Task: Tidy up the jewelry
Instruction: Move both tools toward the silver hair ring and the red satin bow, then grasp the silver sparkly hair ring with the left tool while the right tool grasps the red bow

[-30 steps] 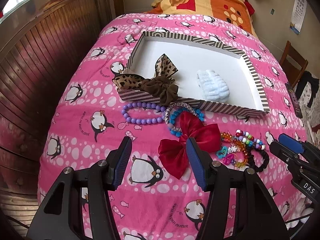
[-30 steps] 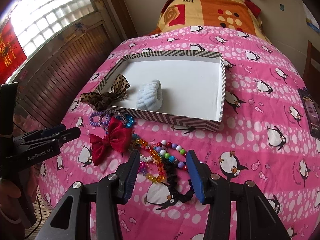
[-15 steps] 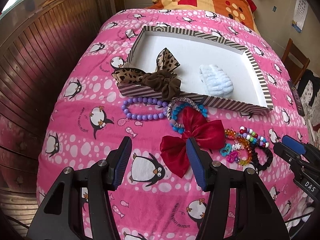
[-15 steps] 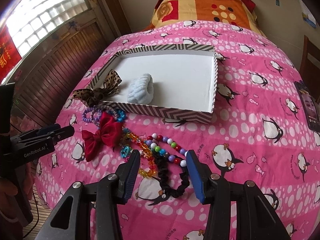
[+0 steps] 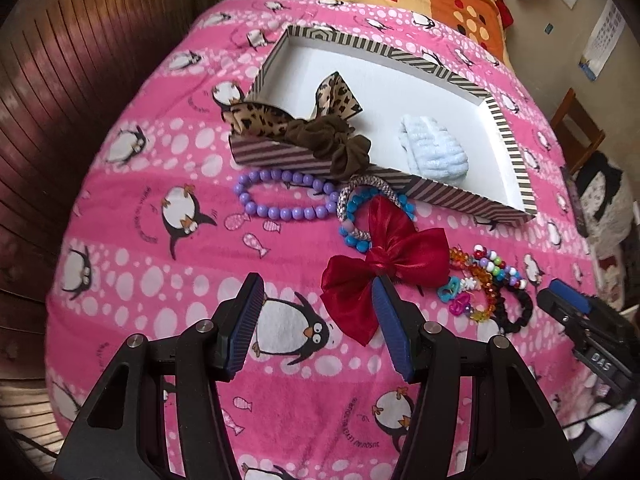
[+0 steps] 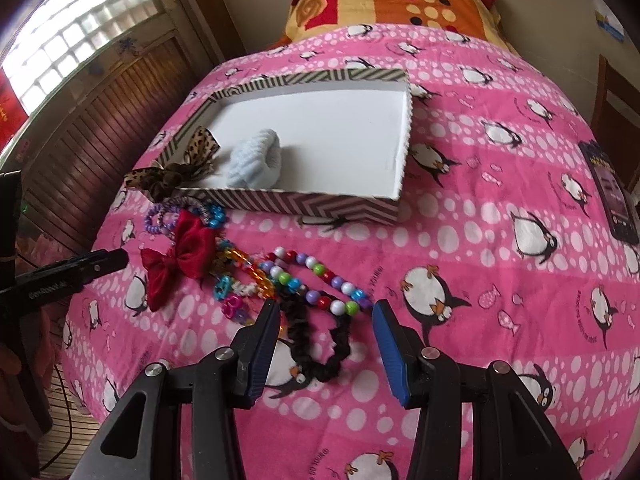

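A striped box [image 5: 516, 168] [image 6: 320, 206] lies on the pink penguin blanket. It holds a pale blue scrunchie [image 5: 434, 152] [image 6: 256, 164]. A leopard bow with brown scrunchie [image 5: 320, 132] [image 6: 172, 176] drapes over its near-left rim. In front lie a purple bead bracelet [image 5: 280, 196], a blue bead bracelet [image 5: 356, 236], a red bow [image 5: 380, 268] [image 6: 180, 260], colourful beads [image 6: 316, 280] and a black scrunchie [image 6: 320, 344]. My left gripper [image 5: 316, 328] is open, its right finger beside the red bow. My right gripper [image 6: 324, 356] is open around the black scrunchie.
A phone [image 6: 608, 192] lies on the blanket at the right. An orange patterned pillow [image 6: 400, 4] is at the bed's head. Wooden wall panelling [image 5: 60, 80] runs along the left edge of the bed. A wooden chair [image 5: 576, 120] stands at the right.
Both grippers have moved forward and lower toward the jewelry. The right gripper's fingers now flank the black scrunchie; the left one has come up to the red bow. Both stay open.
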Tool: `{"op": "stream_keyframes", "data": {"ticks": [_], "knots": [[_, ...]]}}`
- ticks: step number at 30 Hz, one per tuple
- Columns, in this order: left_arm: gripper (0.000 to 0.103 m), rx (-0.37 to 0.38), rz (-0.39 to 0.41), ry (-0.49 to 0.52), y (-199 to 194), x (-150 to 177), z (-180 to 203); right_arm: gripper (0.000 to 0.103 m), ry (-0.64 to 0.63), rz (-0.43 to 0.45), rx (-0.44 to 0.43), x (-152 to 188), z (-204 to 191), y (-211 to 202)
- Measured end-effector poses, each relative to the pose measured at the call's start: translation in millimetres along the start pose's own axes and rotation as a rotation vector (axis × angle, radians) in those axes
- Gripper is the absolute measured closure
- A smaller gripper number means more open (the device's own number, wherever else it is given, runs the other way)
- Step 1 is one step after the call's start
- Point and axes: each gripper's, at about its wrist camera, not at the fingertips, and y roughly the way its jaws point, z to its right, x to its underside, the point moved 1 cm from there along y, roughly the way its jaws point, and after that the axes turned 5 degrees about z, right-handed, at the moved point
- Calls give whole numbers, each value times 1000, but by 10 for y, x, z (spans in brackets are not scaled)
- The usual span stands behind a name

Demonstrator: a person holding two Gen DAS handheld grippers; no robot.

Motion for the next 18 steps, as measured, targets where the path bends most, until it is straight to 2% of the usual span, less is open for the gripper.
{"op": "stream_keyframes", "data": {"ticks": [3,5,12,18], "knots": [[47,57,-27,-70,49,-20,-132,57,15,-1,-2,36,77,-3],[46,66,-26,-96,69,-46,-173,57,22,0,-7,52,112,-13],[46,108,-11,-139,216,-225,-170,57,8,10,-62,53,53,-43],[46,128,-10,-125,407,-337,-93,57,-30,6,-121,55,-149,-14]]}}
